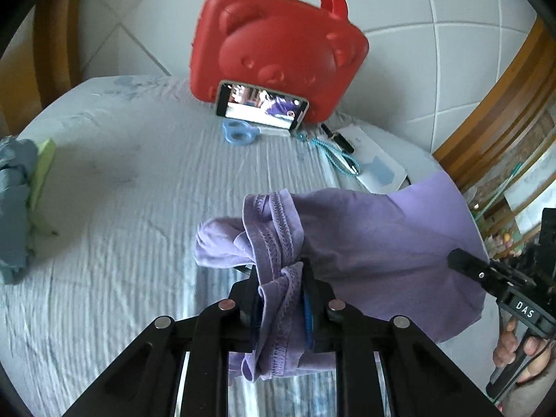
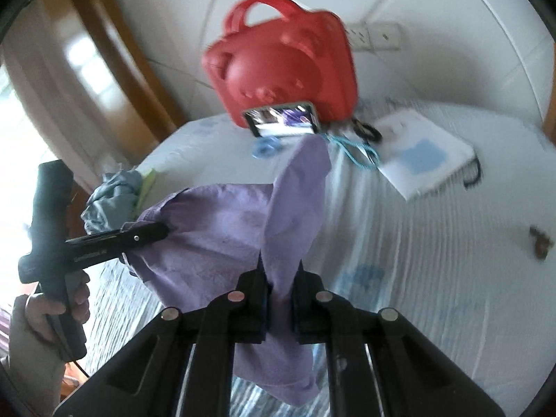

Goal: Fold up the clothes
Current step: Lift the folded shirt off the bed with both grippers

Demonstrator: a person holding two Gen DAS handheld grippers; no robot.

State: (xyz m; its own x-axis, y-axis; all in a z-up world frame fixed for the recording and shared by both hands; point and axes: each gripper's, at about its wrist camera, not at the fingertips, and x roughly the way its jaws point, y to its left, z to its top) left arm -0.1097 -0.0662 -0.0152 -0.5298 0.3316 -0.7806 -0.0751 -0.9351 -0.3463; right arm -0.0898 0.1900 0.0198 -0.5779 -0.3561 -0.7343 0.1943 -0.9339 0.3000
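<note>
A purple garment hangs lifted above the white bed sheet, stretched between both grippers. My left gripper is shut on a bunched, stitched hem of it. In the right wrist view the left gripper shows at the left, held by a hand, clamped on the cloth's far corner. My right gripper is shut on a fold of the purple garment, which drapes below the jaws. In the left wrist view the right gripper bites the garment's right edge.
A red bear-faced case stands at the head of the bed with a phone leaning on it. Blue scissors, a teal lanyard and a white booklet lie nearby. Grey-blue clothes are piled at the left edge.
</note>
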